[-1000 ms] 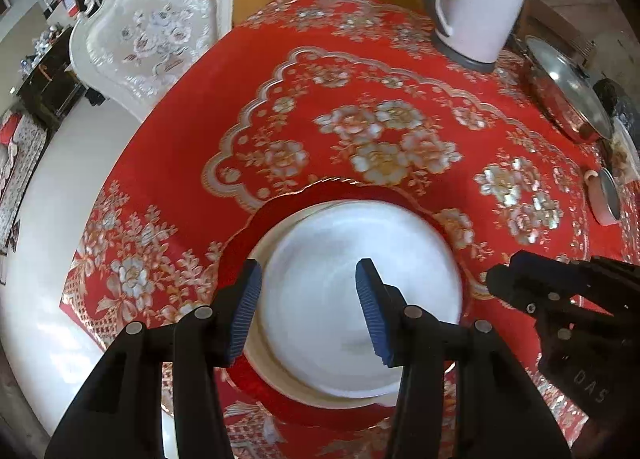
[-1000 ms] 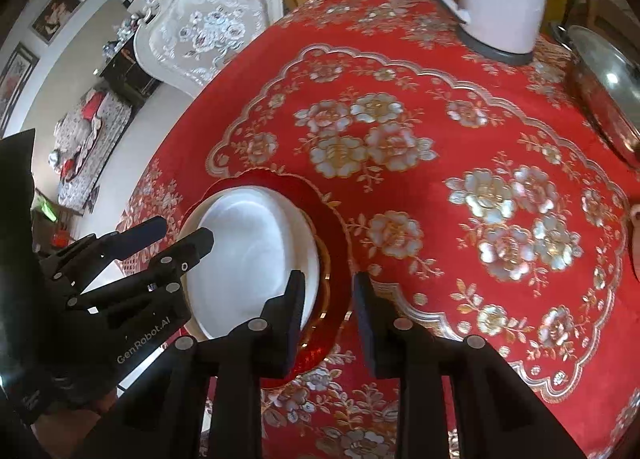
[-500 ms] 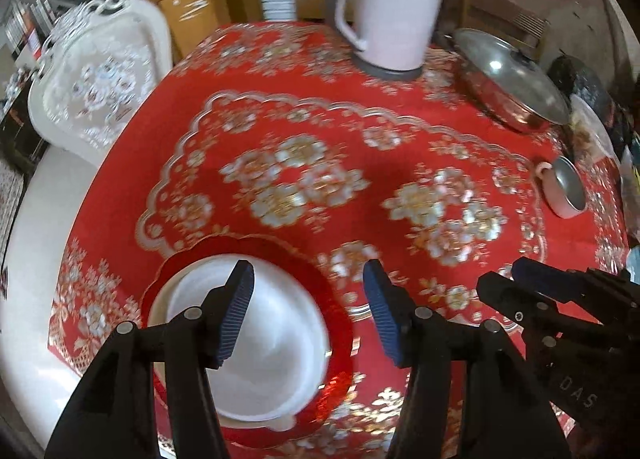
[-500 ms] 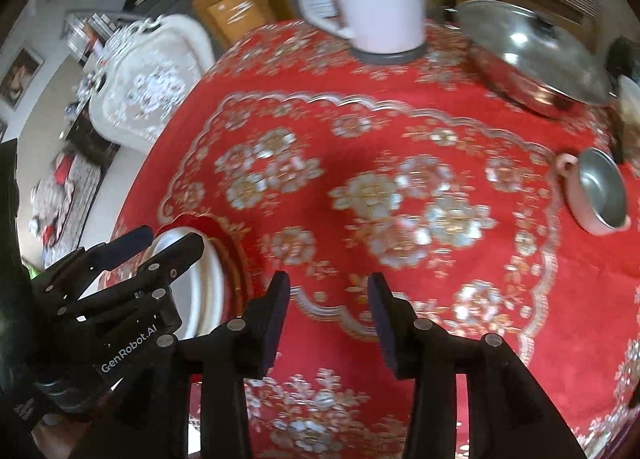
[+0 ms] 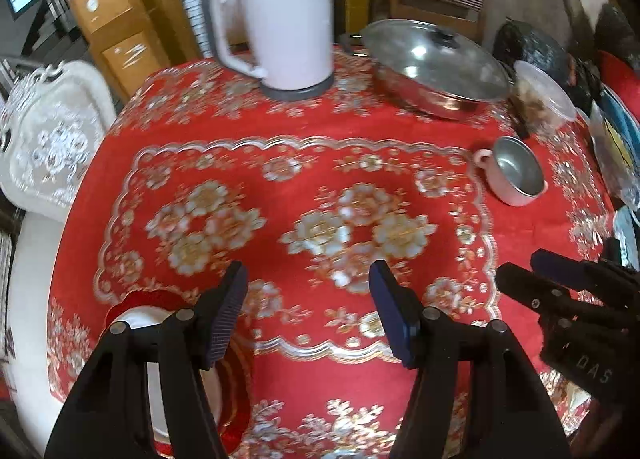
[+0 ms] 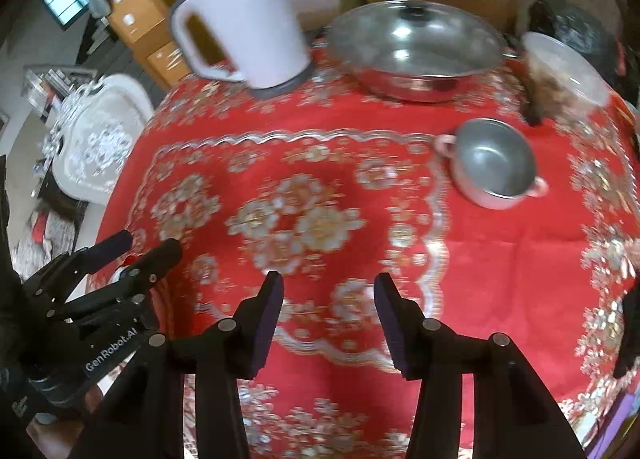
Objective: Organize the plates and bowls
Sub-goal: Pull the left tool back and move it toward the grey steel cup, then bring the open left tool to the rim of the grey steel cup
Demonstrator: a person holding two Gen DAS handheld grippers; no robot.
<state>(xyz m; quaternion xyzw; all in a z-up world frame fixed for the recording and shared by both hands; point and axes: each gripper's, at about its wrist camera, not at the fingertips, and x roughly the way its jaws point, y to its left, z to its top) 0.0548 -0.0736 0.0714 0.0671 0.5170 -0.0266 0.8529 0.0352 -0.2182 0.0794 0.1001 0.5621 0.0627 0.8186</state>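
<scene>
bowl [image 6: 493, 163]: steel-lined, pink shell and two small lugs; sits open side up at right of the cloth [image 5: 320, 195], in front of the lidded pan [image 5: 436, 67].
handling: likely light, rigid, slick inside; judge a rim pinch beside a lug the safest hold.
plates [image 5: 160, 371]: white plate on a red one, near left edge, partly behind left finger. Probably brittle; lift by rim.
left gripper [image 5: 308, 311]: jaws apart, empty, above cloth.
right gripper [image 6: 328, 319]: jaws apart, empty, well short of bowl.
kettle [image 5: 276, 19]: far side, clear of path.
</scene>
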